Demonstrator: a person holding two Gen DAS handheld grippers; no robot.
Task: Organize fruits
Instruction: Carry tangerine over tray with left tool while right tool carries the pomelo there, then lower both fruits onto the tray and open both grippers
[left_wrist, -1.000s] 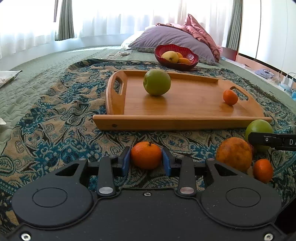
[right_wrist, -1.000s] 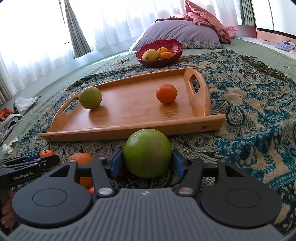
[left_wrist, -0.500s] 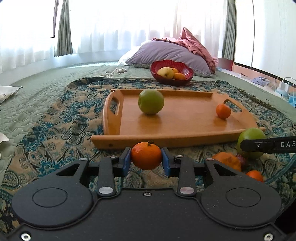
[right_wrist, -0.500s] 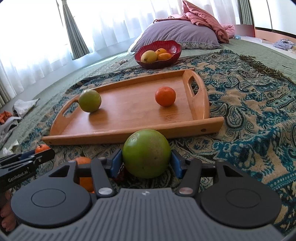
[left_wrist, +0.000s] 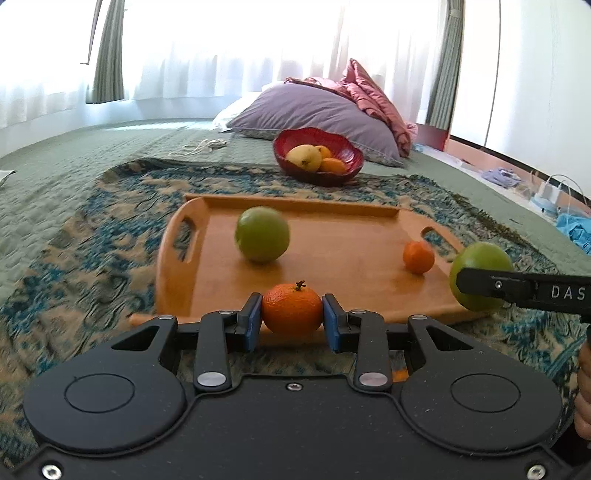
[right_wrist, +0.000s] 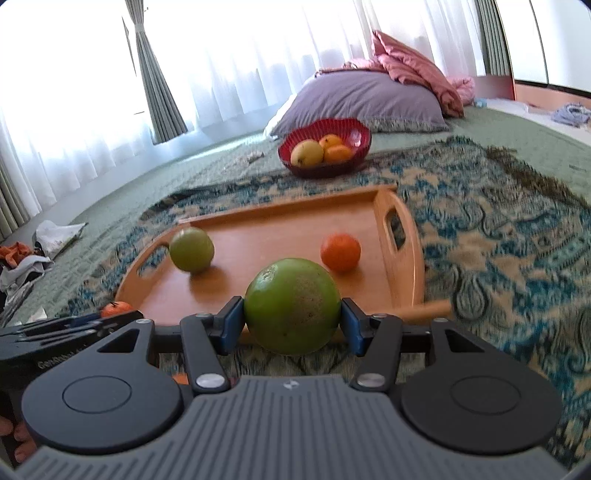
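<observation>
A wooden tray (left_wrist: 332, 258) is laid on a patterned blue blanket (left_wrist: 92, 251) on a wide green bed cover (left_wrist: 74, 155). Low raised edges run round the tray, and a handle hole is cut in each short end. Much bare wood is left in the middle of the tray. A green fruit (left_wrist: 262, 234) is seen on its left part and a small orange (left_wrist: 418, 257) near its right handle, well apart from each other. Behind the tray, a red bowl (left_wrist: 318, 155) with yellow and orange fruit is set just before a purple pillow (left_wrist: 314, 110). Open blanket is spread on both sides of the tray.

A mandarin (left_wrist: 292, 309) with its little stem up is pinched between the blue pads of the left gripper (left_wrist: 292, 319), close to the tray's near edge. A big green fruit (right_wrist: 292, 305) is squeezed between the pads of the right gripper (right_wrist: 292, 325), also at the near edge. Both fruits are pressed on both sides. A fingertip is seen at the frame edge in each view
</observation>
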